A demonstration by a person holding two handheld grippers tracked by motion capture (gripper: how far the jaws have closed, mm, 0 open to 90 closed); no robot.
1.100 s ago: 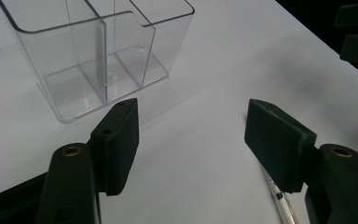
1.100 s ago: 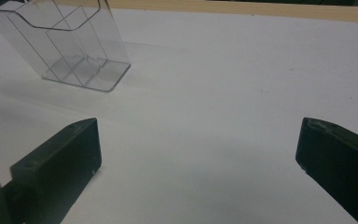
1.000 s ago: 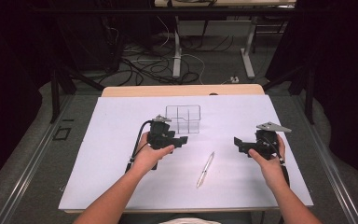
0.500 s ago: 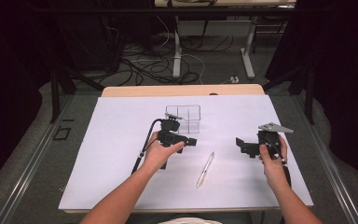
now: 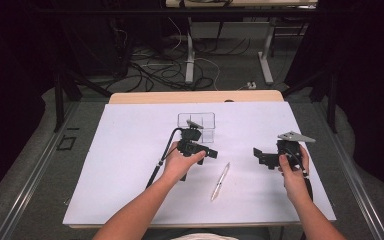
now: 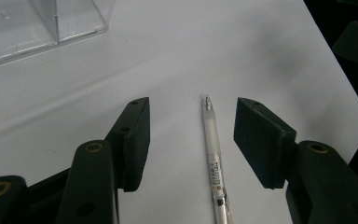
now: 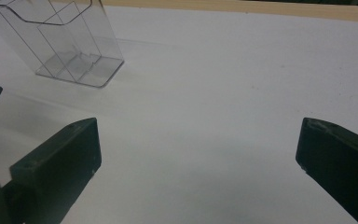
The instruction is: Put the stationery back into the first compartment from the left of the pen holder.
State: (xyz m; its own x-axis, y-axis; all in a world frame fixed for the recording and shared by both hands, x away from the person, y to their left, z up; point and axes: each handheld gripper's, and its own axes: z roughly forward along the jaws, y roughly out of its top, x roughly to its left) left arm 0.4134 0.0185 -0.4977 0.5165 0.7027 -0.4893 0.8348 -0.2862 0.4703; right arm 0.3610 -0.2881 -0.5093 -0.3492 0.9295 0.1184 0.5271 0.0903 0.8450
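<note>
Overhead, my left gripper hung just behind the frosted white pen, which lay free on the white table sheet between my two hands. The pen's long axis ran away from me with a slight lean to my right, its tip at the far end. My left hand was plainly the nearer one; my right gripper sat well apart on the pen's other side, and the clear plastic organizer stood just beyond my left gripper.

Along my left gripper, the pen lay on the sheet between my two pads, lengthwise along them, tip pointing away, a little nearer the right pad than the left. My jaws had just been closing and stood at a middling gap, neither pad touching the barrel yet. I judged that I needed to come lower and centre the barrel before squeezing. The organizer's corner showed up and to the left.

Along my right gripper, the jaws stood wide apart with nothing but bare sheet between them, and the divided organizer ahead to the left.
</note>
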